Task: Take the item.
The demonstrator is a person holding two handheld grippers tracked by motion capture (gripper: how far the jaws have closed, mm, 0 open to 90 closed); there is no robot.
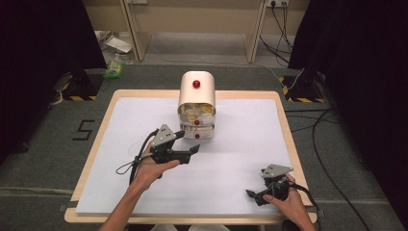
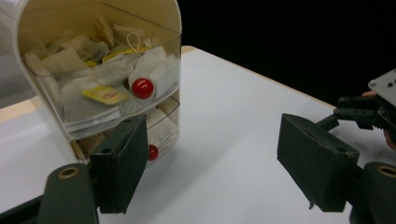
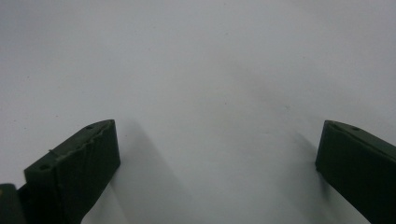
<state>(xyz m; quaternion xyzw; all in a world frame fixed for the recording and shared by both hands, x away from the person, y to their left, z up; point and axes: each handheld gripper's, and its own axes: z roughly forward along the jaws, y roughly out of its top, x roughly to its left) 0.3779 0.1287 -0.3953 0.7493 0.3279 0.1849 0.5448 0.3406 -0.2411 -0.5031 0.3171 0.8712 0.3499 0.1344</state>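
A cream drawer cabinet with red knobs stands at the table's back centre. Its clear upper drawer holds tea bags and sits slightly pulled out, red knob facing forward. A lower drawer knob shows beside one jaw. My left gripper is open just in front and left of the cabinet's lower drawers, holding nothing; its own view shows the left gripper with jaws wide apart. My right gripper rests low near the front right corner, and the right gripper stands open over bare white surface.
A white sheet covers the wooden table. Cables run across the floor on the right. A marking reading 5 lies on the grey floor at the left. Black curtains flank both sides.
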